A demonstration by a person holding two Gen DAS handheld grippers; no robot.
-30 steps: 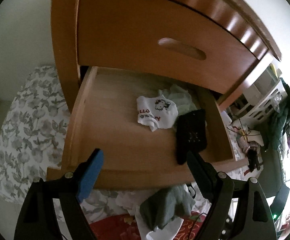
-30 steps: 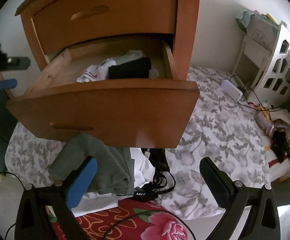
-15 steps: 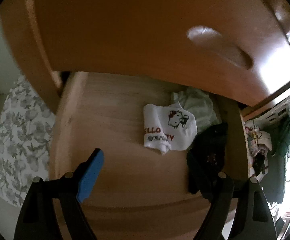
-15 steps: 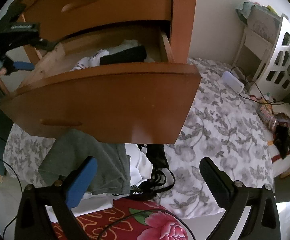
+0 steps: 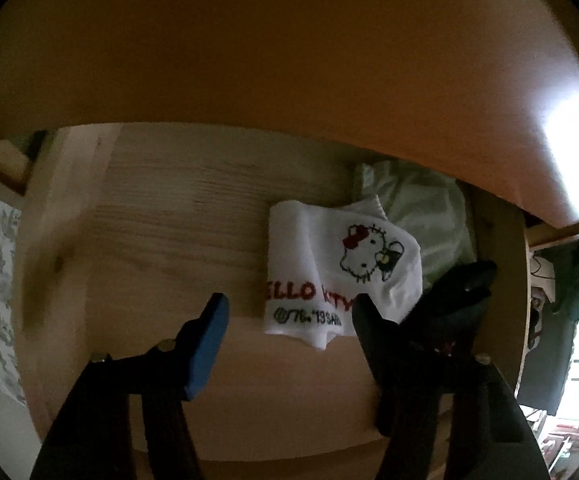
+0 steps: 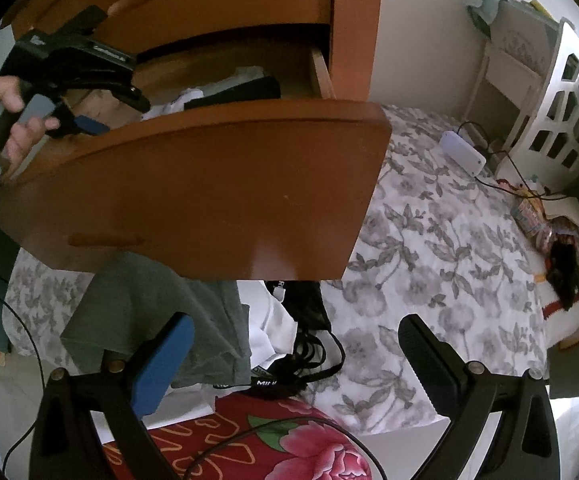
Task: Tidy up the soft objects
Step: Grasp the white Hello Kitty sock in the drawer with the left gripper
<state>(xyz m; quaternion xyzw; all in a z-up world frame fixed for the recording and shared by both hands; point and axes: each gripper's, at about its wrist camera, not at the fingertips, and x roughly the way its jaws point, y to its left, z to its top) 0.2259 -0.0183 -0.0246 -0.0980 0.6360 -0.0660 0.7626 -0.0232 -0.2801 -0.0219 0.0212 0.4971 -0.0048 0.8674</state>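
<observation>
The white printed sock [image 5: 337, 276] is straddled inside the open drawer [image 5: 161, 232] by the left gripper [image 5: 289, 312], jaws just narrowed, untouching; the right gripper [image 6: 297, 344] is held wide, empty, below the drawer.

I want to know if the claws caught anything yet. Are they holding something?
Nothing is held. The left gripper, jaws just closing, hangs over the white sock in the drawer. The right gripper is open and empty.
</observation>
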